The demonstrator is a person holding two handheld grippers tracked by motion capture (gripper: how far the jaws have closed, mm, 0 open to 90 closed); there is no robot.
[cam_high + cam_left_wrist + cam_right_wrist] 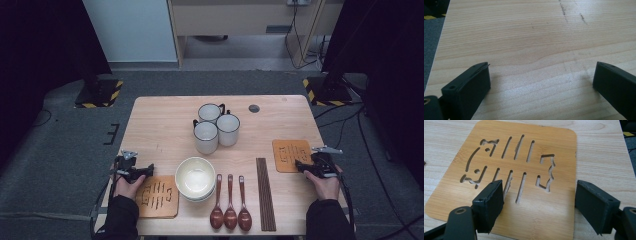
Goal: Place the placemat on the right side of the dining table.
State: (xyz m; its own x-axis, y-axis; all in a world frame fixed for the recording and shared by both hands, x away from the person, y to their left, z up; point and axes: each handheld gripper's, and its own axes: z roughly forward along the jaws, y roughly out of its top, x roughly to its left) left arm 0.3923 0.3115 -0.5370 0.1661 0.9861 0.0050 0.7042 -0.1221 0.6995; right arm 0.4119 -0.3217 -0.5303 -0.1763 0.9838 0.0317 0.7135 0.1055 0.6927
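Right gripper at table's right edge, jaws over the right trivet, which lies just ahead of it. Left gripper at left edge, above bare wood; second trivet just beside it, toward the person. Between the two grippers, left to right: stacked bowls, three spoons side by side, chopsticks. Three mugs clustered behind the bowls, well beyond both grippers.
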